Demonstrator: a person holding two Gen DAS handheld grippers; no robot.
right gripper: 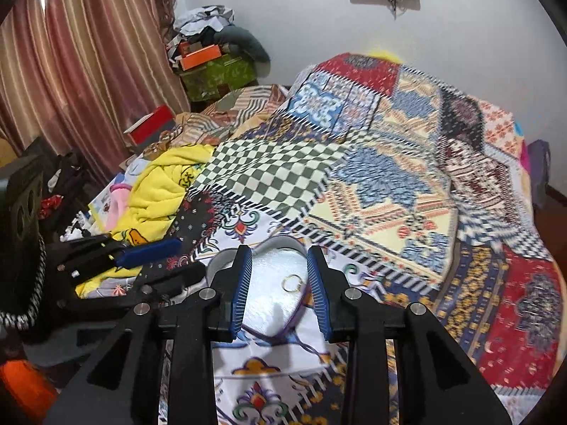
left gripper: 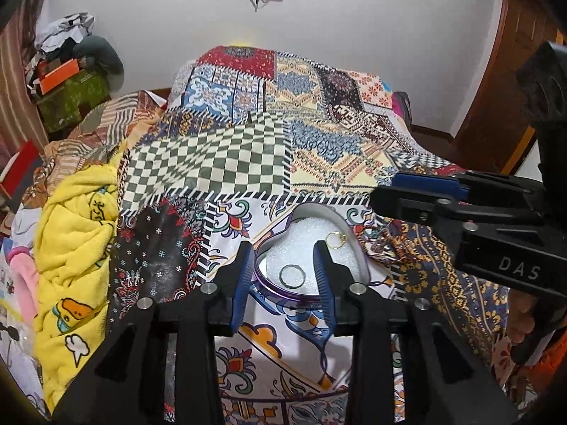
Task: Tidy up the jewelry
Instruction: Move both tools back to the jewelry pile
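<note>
A heart-shaped tin [left gripper: 363, 265] with a purple rim and white foam lining lies on the patchwork quilt [left gripper: 219, 163]. Inside it are a dark thin ring [left gripper: 292, 276] and a small gold ring [left gripper: 335, 240]. My left gripper [left gripper: 283, 276] is open, its blue pads straddling the tin's near left lobe with the dark ring between them. My right gripper [right gripper: 280, 283] is also open, low over the tin [right gripper: 280, 242], with the gold ring [right gripper: 291, 282] between its fingers. Each gripper shows in the other's view: the right gripper [left gripper: 384, 191] comes in from the right, the left gripper [right gripper: 191, 256] from the left.
A yellow towel [left gripper: 74, 233] is bunched on the bed left of the tin. Boxes and clothes [right gripper: 212, 67] are piled by the far wall, next to a curtain [right gripper: 81, 71]. A black speaker [right gripper: 21, 205] stands at the left edge.
</note>
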